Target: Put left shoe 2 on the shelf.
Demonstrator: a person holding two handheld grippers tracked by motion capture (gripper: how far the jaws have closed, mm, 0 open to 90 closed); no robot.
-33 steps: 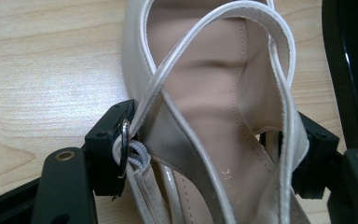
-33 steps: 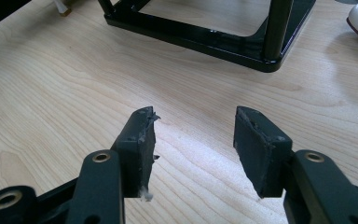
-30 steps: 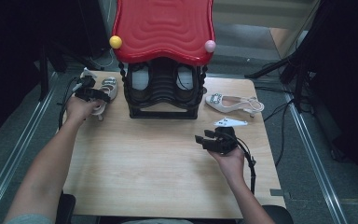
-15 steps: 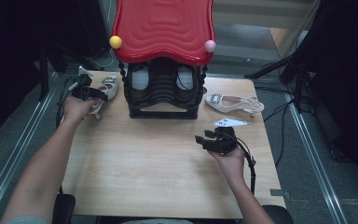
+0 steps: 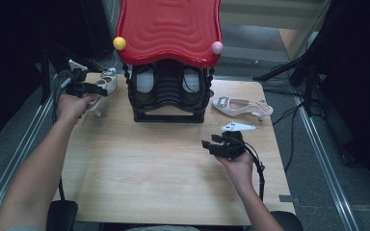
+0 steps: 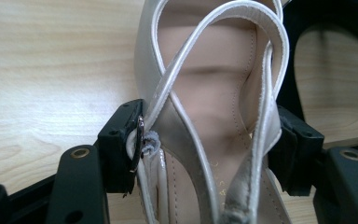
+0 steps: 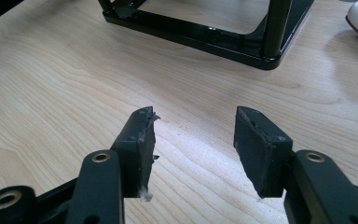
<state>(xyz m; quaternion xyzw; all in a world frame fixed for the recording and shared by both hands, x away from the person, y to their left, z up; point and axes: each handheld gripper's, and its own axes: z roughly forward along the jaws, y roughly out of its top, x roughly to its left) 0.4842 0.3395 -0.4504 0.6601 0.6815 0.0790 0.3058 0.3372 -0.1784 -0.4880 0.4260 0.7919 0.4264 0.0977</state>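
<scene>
A silvery-white strappy heeled sandal [image 5: 108,79] hangs by the left side of the shoe rack, above the table's back left corner. My left gripper [image 5: 96,89] is shut on it. In the left gripper view both pads press the heel end of the sandal [image 6: 214,88], one pad [image 6: 121,140] against the buckle strap, after the jaws have just been closing. My right gripper [image 5: 207,145] hovers over the table right of centre, pointing left, open. Nothing lies between the jaws of the right gripper [image 7: 195,140], only bare wood below.
A black shoe rack [image 5: 168,115] with a red wavy top [image 5: 168,29] stands at the back centre, with dark shoes inside; its base [image 7: 205,35] lies ahead of the right gripper. A matching sandal [image 5: 241,106] lies right of the rack. Wooden table [image 5: 149,173] in front.
My left hand has risen and drawn back a little, lifting the sandal off the table. The right hand and its gripper have stayed where they were.
</scene>
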